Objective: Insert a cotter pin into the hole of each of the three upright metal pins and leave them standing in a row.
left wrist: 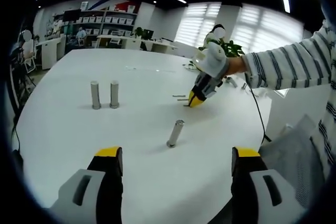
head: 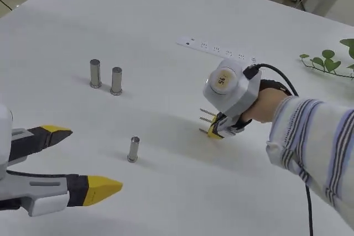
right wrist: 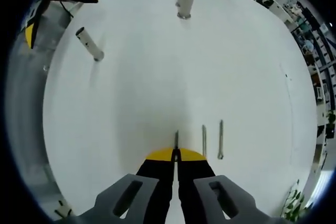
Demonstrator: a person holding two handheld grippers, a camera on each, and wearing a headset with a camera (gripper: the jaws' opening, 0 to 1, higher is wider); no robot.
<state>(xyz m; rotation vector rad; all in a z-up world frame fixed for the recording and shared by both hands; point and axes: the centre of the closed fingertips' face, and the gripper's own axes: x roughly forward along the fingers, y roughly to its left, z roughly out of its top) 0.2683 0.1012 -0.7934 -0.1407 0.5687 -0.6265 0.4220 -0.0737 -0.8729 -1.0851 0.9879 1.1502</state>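
Three upright metal pins stand on the white table: two close together at the back left (head: 95,73) (head: 116,80) and one alone nearer me (head: 133,149). My right gripper (head: 214,131) rests tip-down on the table at centre right, shut on a cotter pin (right wrist: 176,140). Two more cotter pins (right wrist: 203,140) (right wrist: 220,138) lie just beside its tips. My left gripper (head: 83,158) hovers at the lower left, open and empty, with the lone pin (left wrist: 175,132) ahead between its jaws.
A white power strip (head: 217,49) lies on the table behind the right gripper. Green plant leaves (head: 331,62) reach in at the right edge. A black cable (head: 276,73) runs from the right gripper along the striped sleeve.
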